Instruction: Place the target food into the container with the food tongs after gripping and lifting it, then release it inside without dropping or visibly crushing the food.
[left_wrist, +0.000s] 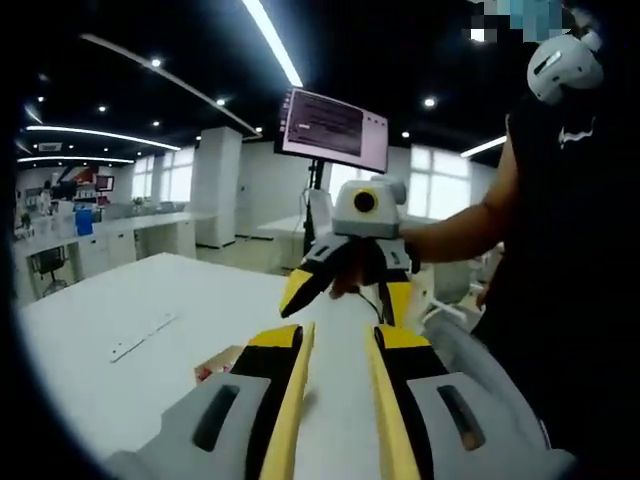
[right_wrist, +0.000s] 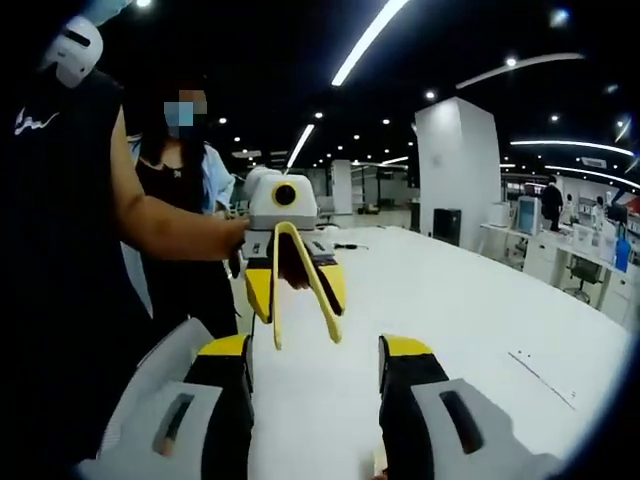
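Observation:
My left gripper (left_wrist: 345, 335) rises from the bottom of the left gripper view, its yellow-edged jaws open over the white table (left_wrist: 120, 320) with nothing between them. Facing it, the right gripper (left_wrist: 347, 297) is held in a person's hand (left_wrist: 415, 245), its jaws spread. In the right gripper view, my right gripper (right_wrist: 315, 350) stands wide open and empty above the table (right_wrist: 460, 300). The left gripper (right_wrist: 305, 338) hangs in front of it with its yellow jaws apart. A small reddish item (left_wrist: 215, 365) lies on the table beside my left jaw, partly hidden.
A thin white strip (left_wrist: 140, 338) lies on the table, also seen at the right (right_wrist: 545, 375). A monitor on a stand (left_wrist: 335, 128) rises behind the table. A person in black (left_wrist: 570, 250) stands close, and a second person (right_wrist: 185, 200) stands behind.

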